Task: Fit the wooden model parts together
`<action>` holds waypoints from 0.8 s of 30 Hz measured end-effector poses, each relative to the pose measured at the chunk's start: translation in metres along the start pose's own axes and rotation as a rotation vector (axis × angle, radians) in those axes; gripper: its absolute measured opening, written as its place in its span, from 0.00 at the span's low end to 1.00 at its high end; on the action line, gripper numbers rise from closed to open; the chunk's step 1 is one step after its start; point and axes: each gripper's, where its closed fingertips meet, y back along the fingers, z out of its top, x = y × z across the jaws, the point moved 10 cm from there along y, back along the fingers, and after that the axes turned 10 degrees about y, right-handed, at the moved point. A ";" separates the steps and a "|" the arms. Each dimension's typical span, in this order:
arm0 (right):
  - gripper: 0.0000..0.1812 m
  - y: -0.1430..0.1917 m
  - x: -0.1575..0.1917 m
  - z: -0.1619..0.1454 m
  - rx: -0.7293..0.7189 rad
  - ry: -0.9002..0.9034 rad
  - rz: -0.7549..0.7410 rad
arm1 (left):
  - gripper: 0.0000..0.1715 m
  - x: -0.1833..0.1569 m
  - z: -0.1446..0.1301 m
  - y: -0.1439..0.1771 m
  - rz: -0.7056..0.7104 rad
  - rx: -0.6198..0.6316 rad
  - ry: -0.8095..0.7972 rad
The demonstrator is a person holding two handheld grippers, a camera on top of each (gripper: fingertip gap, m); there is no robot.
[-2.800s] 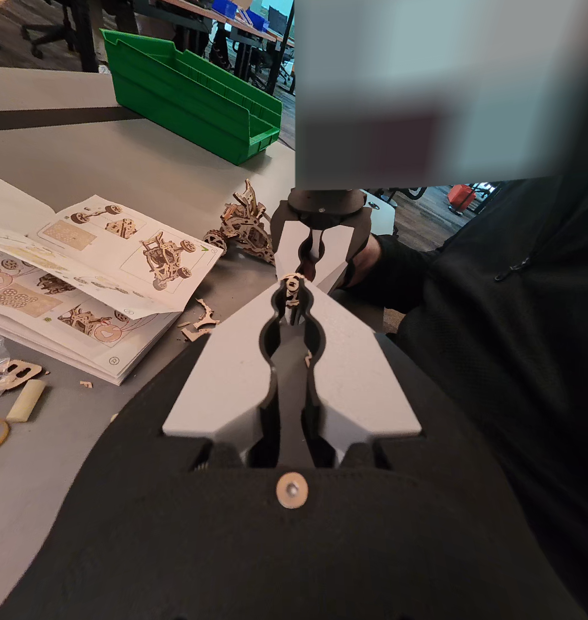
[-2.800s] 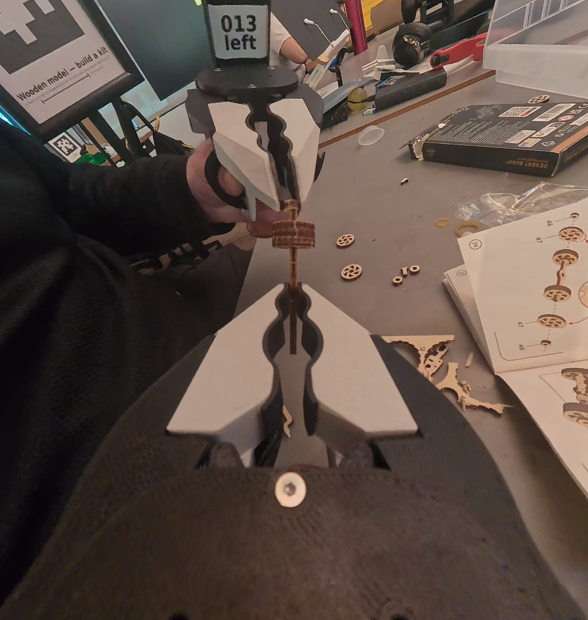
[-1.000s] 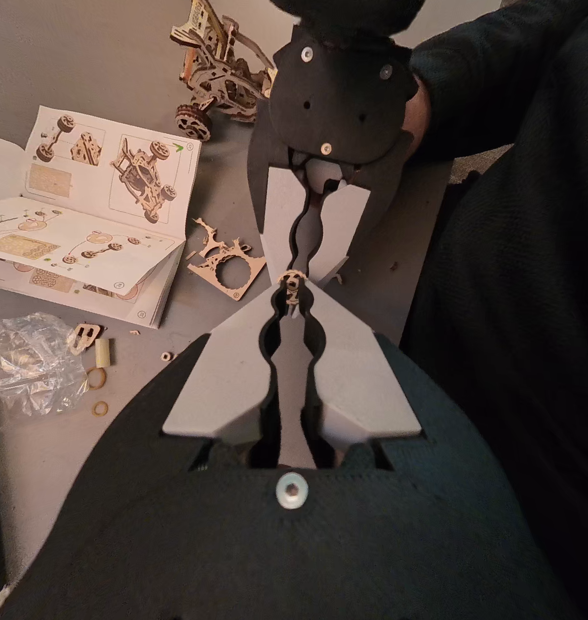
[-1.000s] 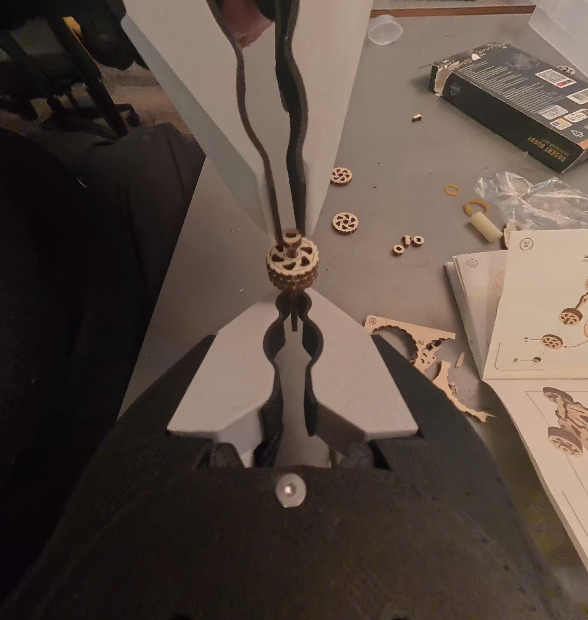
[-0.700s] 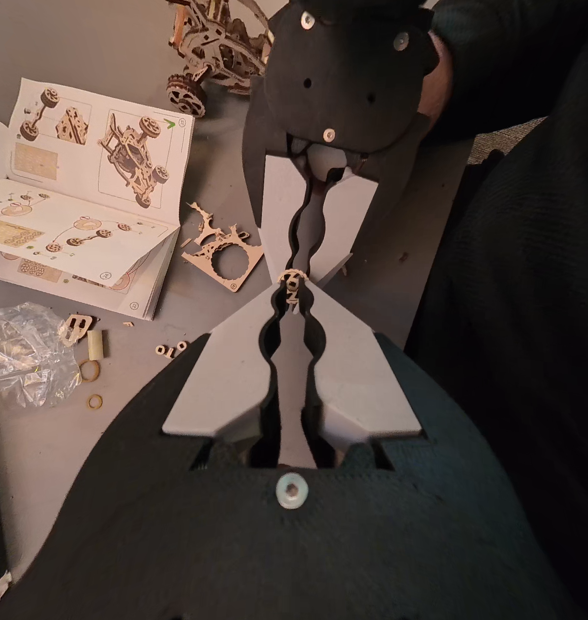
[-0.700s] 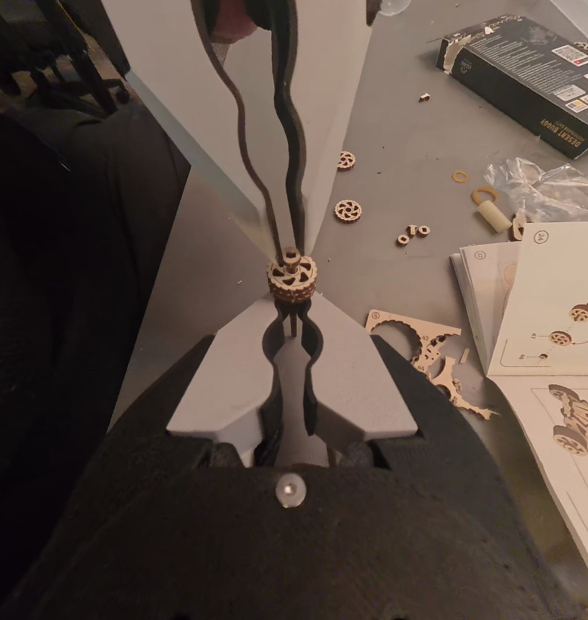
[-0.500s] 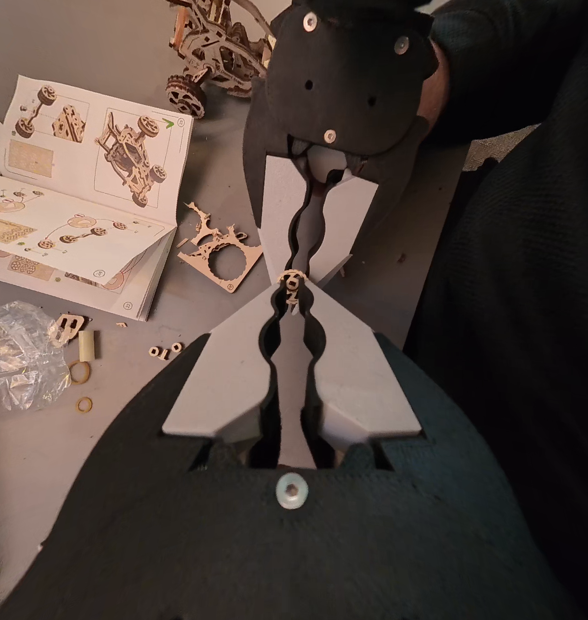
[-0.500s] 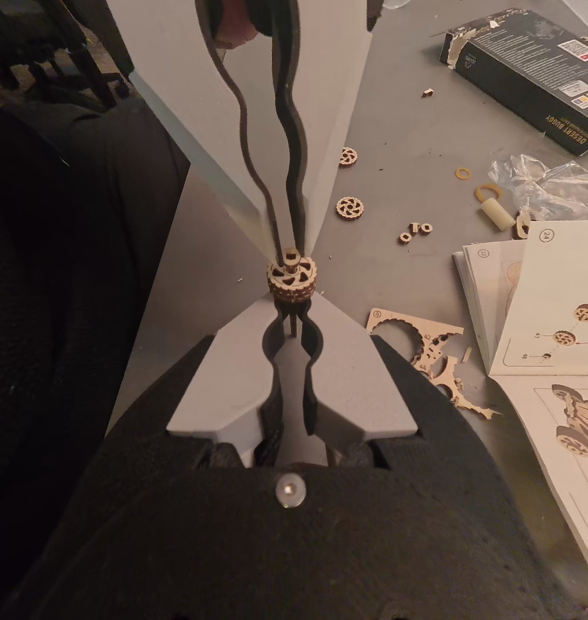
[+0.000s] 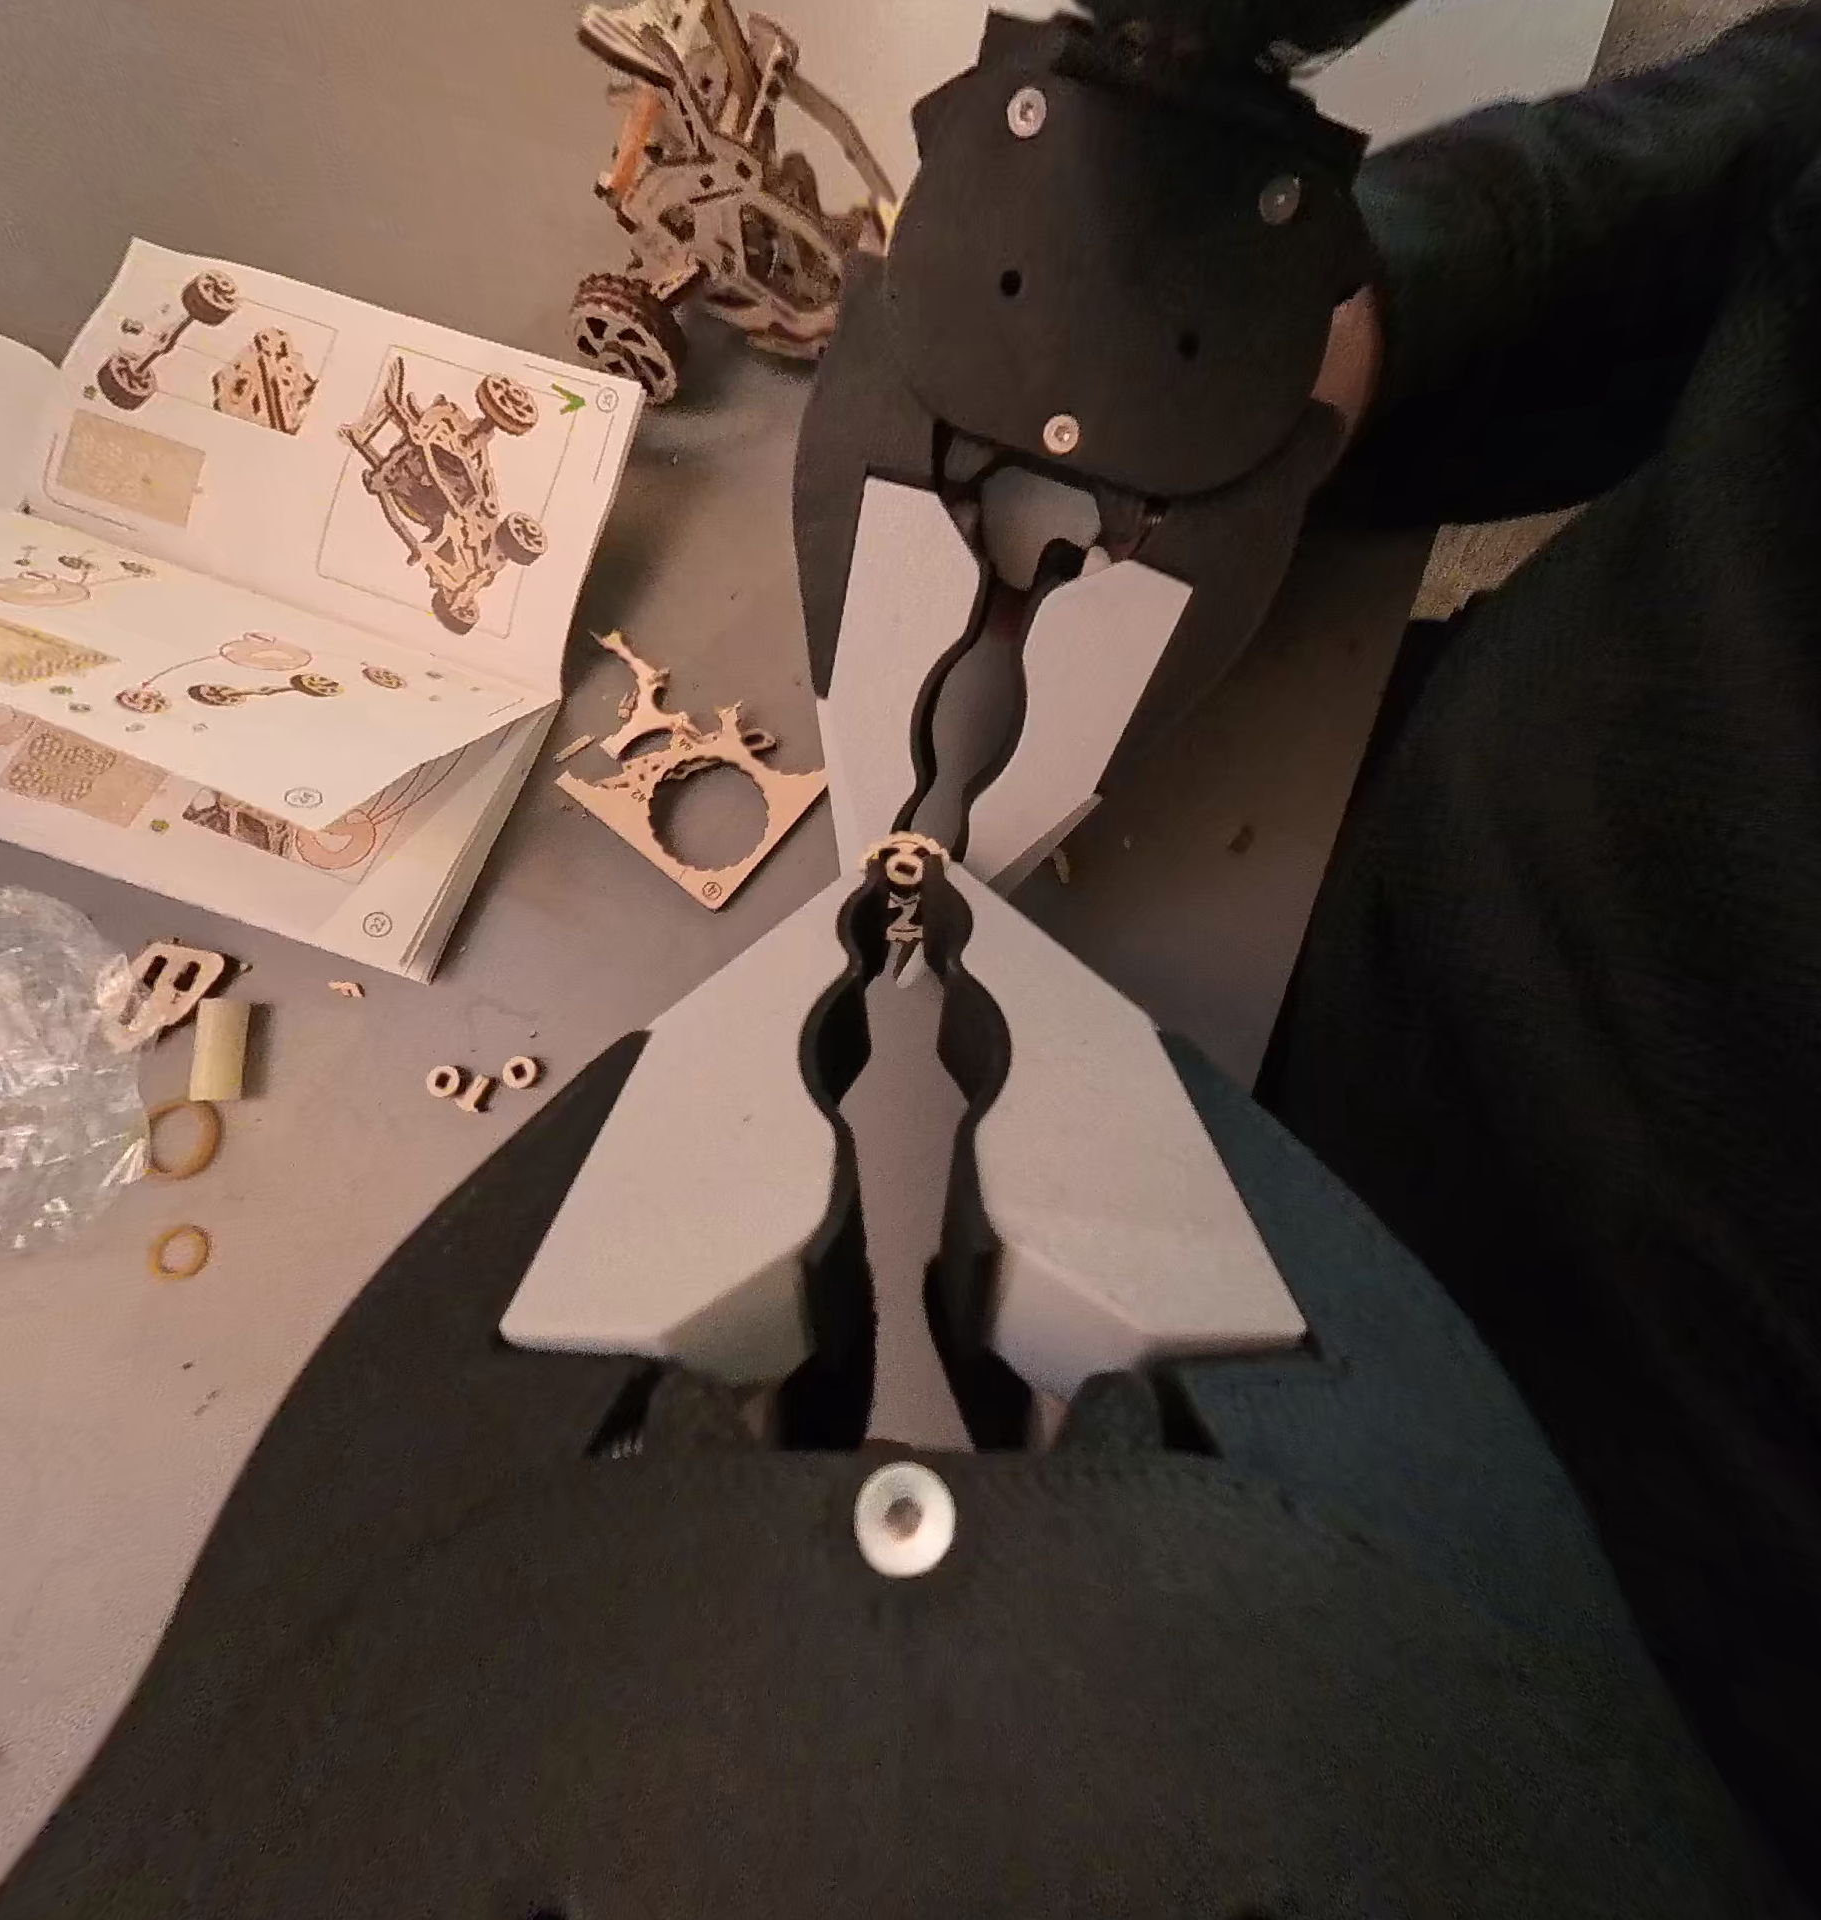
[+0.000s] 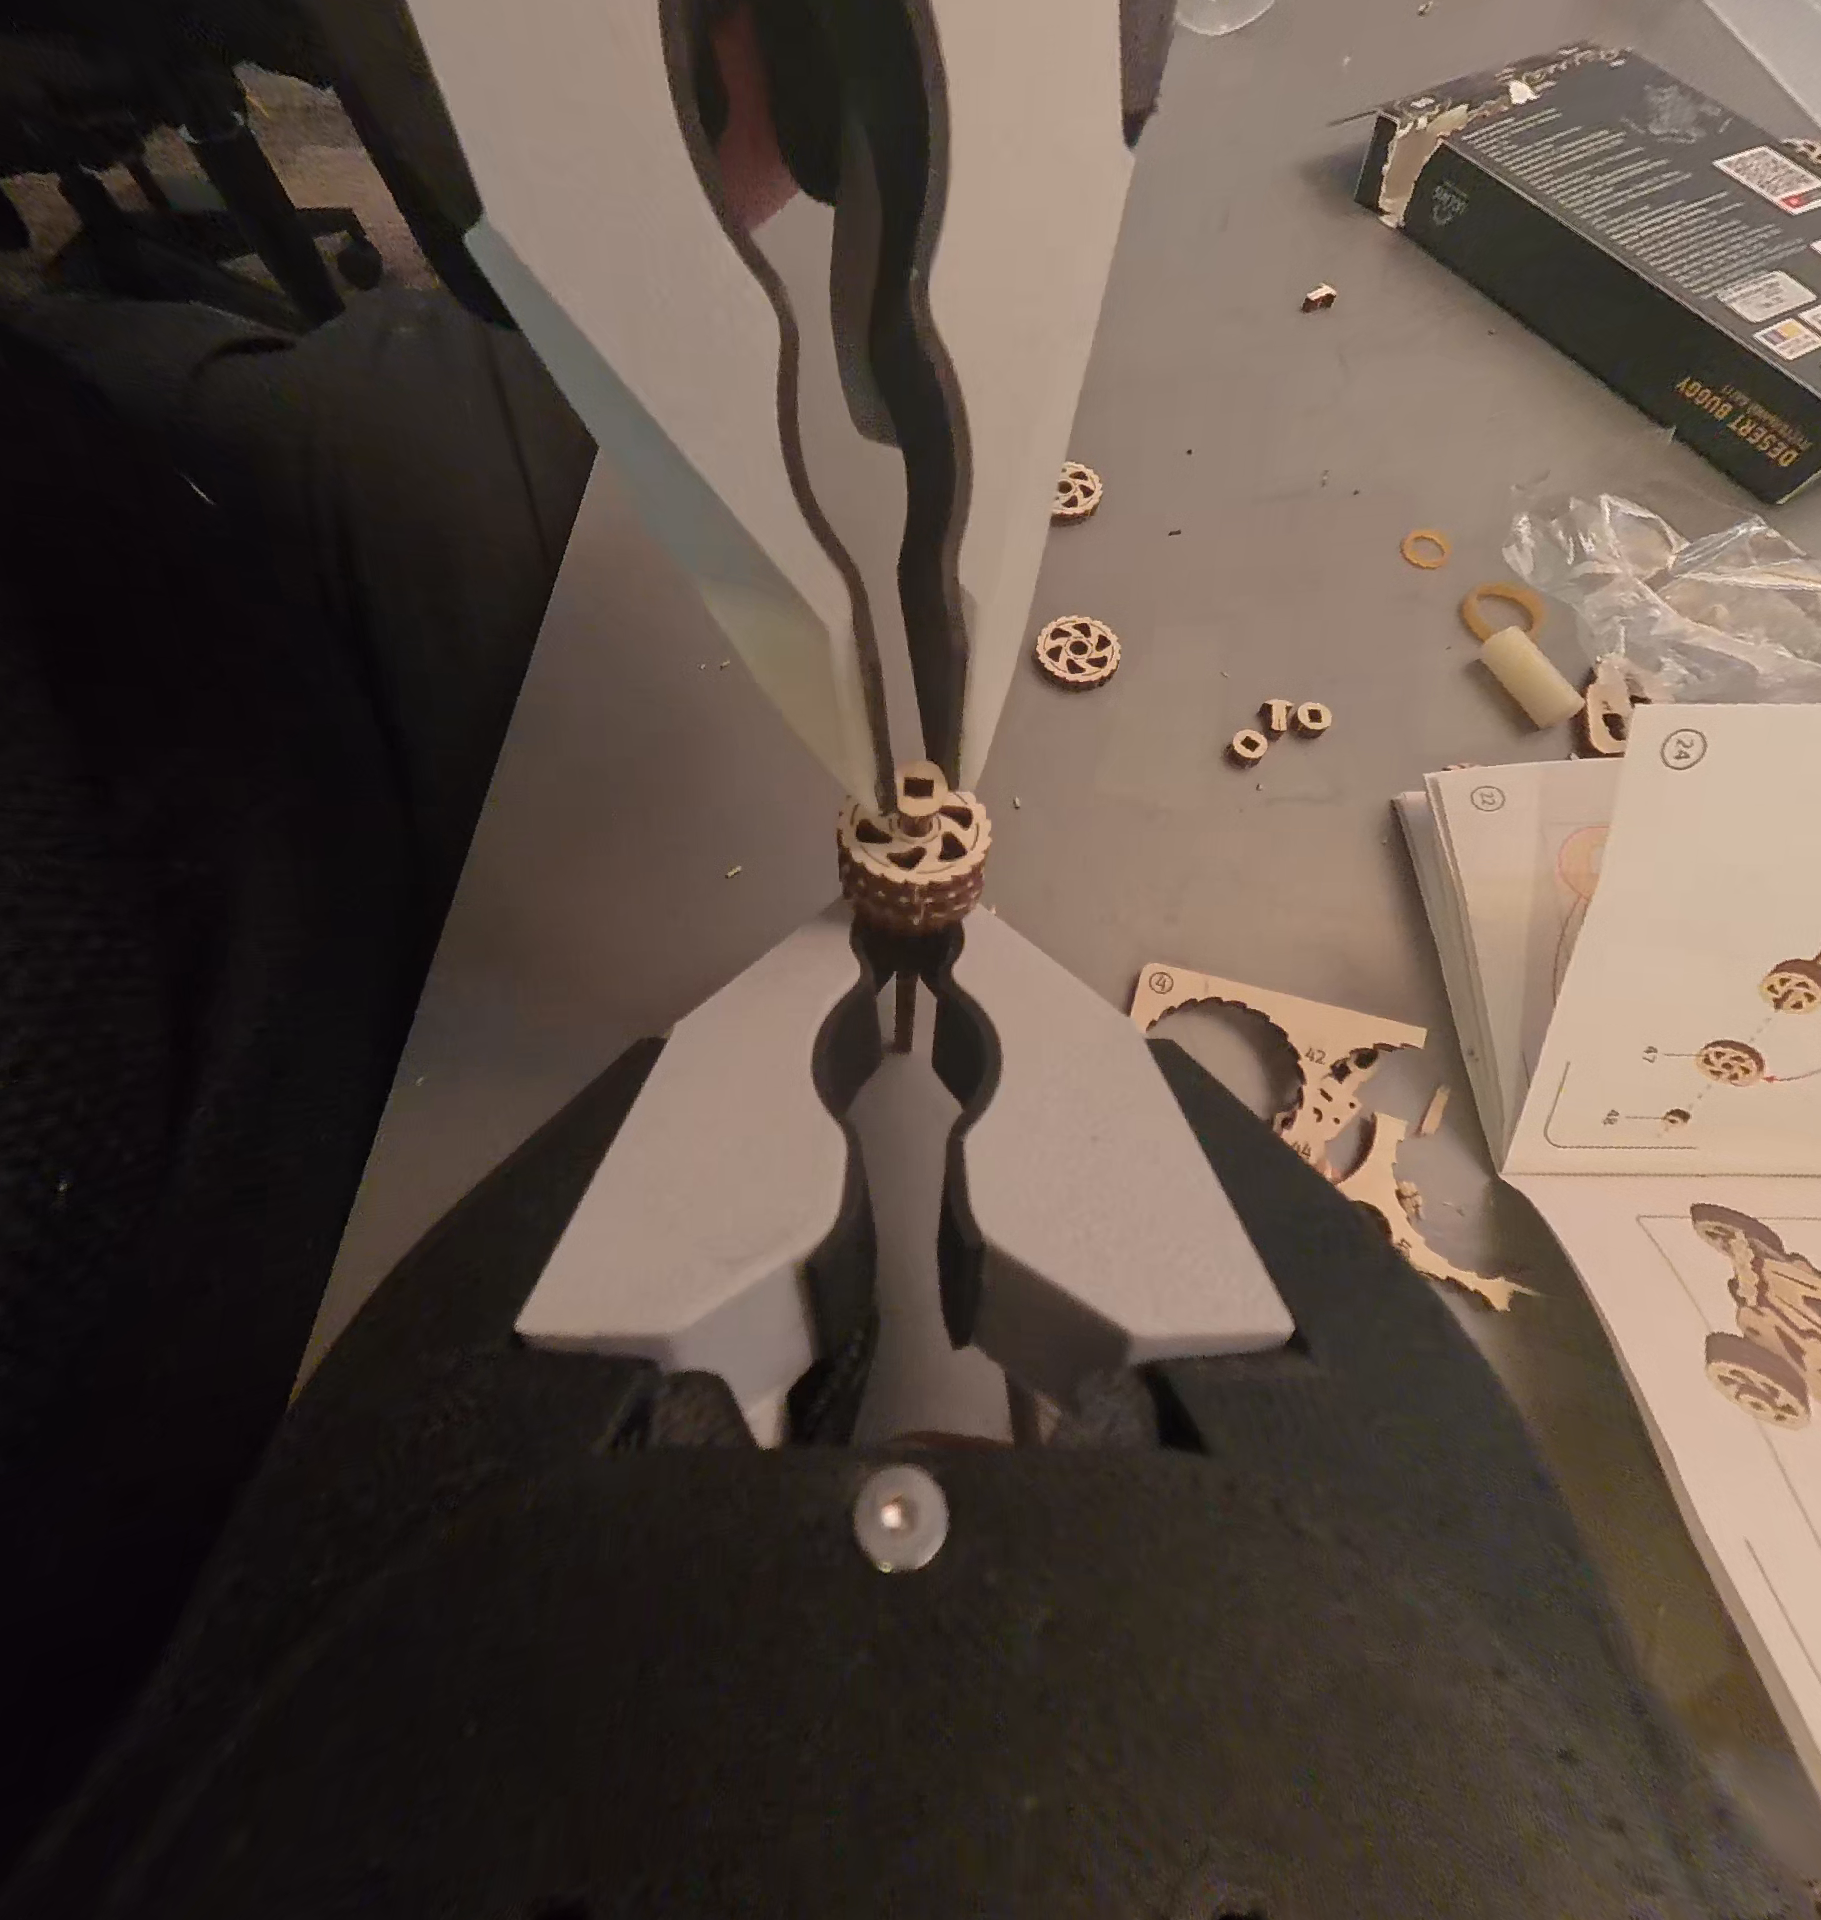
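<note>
At frame centre, the right gripper (image 10: pixel 911 961) was clamped on the axle (image 10: pixel 903 1013) under a toothed wheel (image 10: pixel 912 864). The left gripper (image 10: pixel 918 779) pinched the collar (image 10: pixel 918 798) atop it. On the tabletop (image 10: pixel 1197 312) lay two loose wheels (image 10: pixel 1078 652), three small collars (image 10: pixel 1278 725), two rubber rings (image 10: pixel 1425 548), a printed black box (image 10: pixel 1654 218) and an open numbered manual (image 10: pixel 1716 1039).

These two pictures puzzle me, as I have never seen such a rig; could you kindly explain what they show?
A person holds two hand-held pincers, each with a camera looking along its grey fingers. One picture is from the left gripper, one from the right gripper; each also shows the other opposite. Together they pinch a small wooden wheel on a thin axle above a grey table. On the table lie an instruction booklet, a half-built wooden buggy, a punched-out wooden sheet, a black box and loose rings.
</note>
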 end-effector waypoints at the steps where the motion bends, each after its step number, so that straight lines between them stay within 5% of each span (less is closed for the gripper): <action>1: 0.00 0.000 0.000 0.000 0.001 0.001 -0.001 | 0.03 0.001 -0.003 0.000 -0.009 -0.029 0.015; 13: 0.00 0.001 0.000 -0.001 -0.007 0.001 0.010 | 0.03 0.011 -0.033 -0.009 -0.199 -0.351 0.220; 24: 0.00 0.002 -0.001 -0.002 -0.015 -0.009 0.025 | 0.03 0.007 -0.033 -0.010 -0.154 -0.377 0.181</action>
